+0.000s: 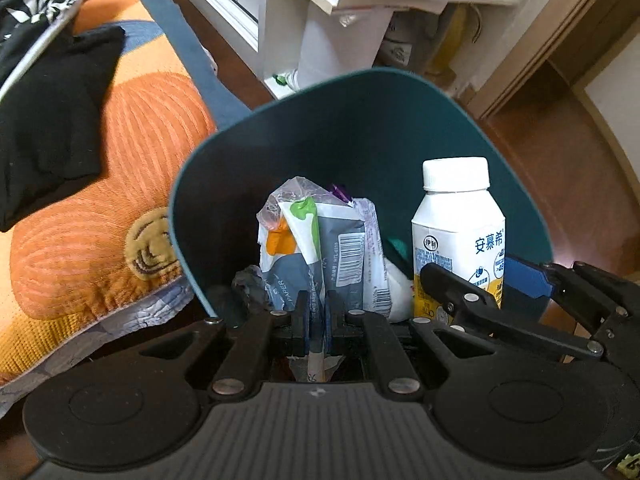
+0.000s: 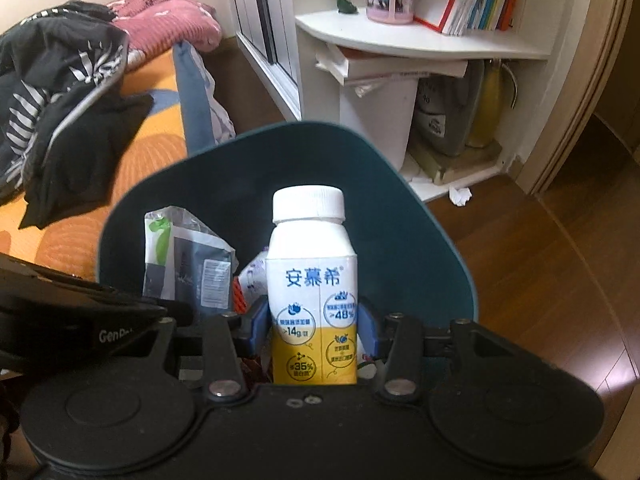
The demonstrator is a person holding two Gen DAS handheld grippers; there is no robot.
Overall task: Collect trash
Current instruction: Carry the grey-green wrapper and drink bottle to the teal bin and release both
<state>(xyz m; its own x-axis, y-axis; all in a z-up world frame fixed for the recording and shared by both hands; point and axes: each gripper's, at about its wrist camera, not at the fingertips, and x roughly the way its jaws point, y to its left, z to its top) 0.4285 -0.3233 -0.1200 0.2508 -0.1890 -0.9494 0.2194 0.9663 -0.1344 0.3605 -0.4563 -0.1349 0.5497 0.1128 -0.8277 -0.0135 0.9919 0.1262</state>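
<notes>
A teal trash bin [image 1: 360,120] opens below both grippers. My left gripper [image 1: 316,312] is shut on a bundle of crumpled wrappers [image 1: 320,240], grey, white and green with a barcode, standing up over the bin's mouth. The wrappers [image 2: 188,256] also show at the left of the right wrist view. My right gripper [image 2: 314,324] has its blue pads [image 2: 260,320] against both sides of a white and yellow yogurt bottle [image 2: 312,264] with a white cap, upright over the bin [image 2: 400,184]. The bottle [image 1: 460,232] hangs just right of the wrappers.
A bed with an orange blanket [image 1: 132,152] and black clothes [image 1: 52,120] lies left of the bin. A white shelf unit [image 2: 420,48] with books stands behind it. A crumpled white paper [image 2: 460,196] lies on the wooden floor [image 2: 560,280] at the right.
</notes>
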